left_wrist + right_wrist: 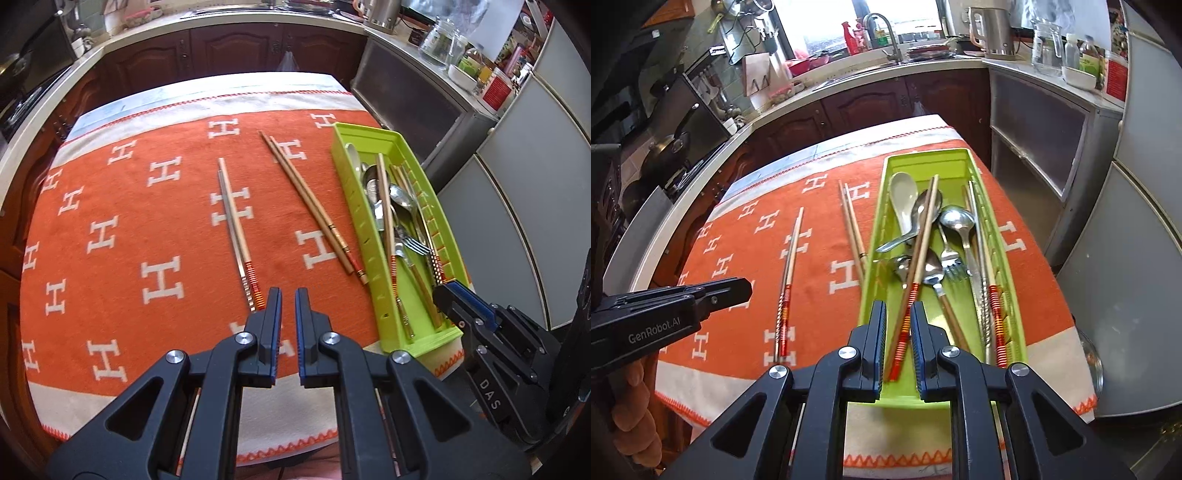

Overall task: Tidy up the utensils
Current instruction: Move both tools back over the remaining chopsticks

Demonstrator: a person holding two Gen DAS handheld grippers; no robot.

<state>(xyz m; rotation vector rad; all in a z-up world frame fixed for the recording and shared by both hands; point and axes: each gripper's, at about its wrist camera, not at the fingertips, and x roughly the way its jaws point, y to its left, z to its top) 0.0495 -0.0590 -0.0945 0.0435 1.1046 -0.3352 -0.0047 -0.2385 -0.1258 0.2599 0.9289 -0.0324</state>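
Right gripper (898,341) jaws are opening astride a red-banded chopstick (913,275) lying slanted inside the green tray (955,157); withdrawal should be straight back, while the empty, closed left gripper (288,325) is advanced to the pair just ahead (236,225).

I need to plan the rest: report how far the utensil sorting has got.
Done: spoons, a fork and some chopsticks lie in the green tray. In hand: nothing; the right tool straddles a chopstick lying in the tray. Left: two chopstick pairs on the cloth.
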